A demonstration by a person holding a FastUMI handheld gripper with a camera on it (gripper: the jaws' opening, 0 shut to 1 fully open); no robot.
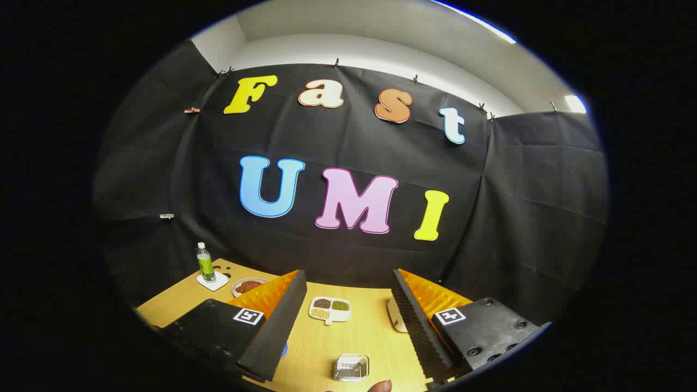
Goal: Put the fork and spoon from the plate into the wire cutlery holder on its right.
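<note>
Table (174,305) was light yellowish wood with a fine grain; wire cutlery holder (351,367) between the spread fingers of the gripper (348,321) was silvery metal mesh. Divided dish (330,309) beyond it was white, holding dark brown, green and pale fillings; the bottle (205,264) was green with a white cap, on a white coaster (213,281). Plate (248,285) beside it was white with red-brown food, and the booth wall (517,218) was black cloth.

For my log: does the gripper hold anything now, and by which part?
Nothing is held. The gripper is open, its fingers wide apart above the table.
</note>
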